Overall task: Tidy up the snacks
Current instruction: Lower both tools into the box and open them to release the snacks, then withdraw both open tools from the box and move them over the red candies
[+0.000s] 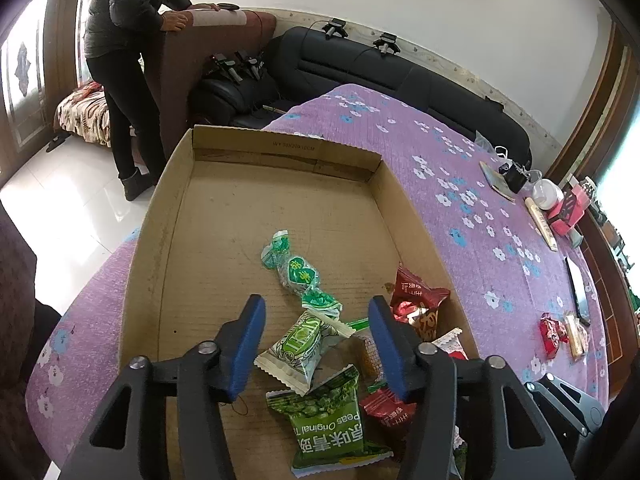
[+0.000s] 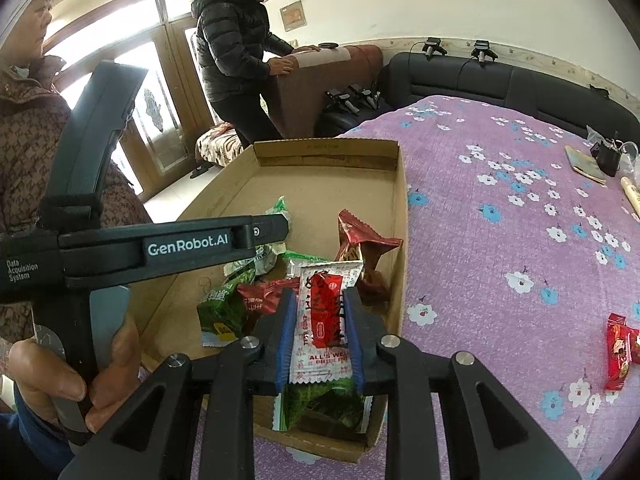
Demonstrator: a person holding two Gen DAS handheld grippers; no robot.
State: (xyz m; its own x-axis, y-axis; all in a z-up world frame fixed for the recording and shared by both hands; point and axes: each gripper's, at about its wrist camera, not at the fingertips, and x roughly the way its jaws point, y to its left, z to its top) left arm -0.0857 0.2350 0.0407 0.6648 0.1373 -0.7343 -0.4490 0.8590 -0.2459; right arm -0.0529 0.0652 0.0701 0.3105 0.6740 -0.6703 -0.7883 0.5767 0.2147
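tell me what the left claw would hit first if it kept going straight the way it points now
Most likely the white and green snack packet lying on the cardboard box floor: it sits directly between the open fingers of the left claw. Depth is hard to judge through the fisheye.

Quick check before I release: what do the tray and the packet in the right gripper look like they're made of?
The tray looks like plain brown corrugated cardboard, matte, with fluted ridges showing on the floor and raw cut edges. The white-and-red packet held in the right gripper looks like thin printed plastic film, slightly glossy, with crimped serrated end seals; whether it is foil-lined inside cannot be told.
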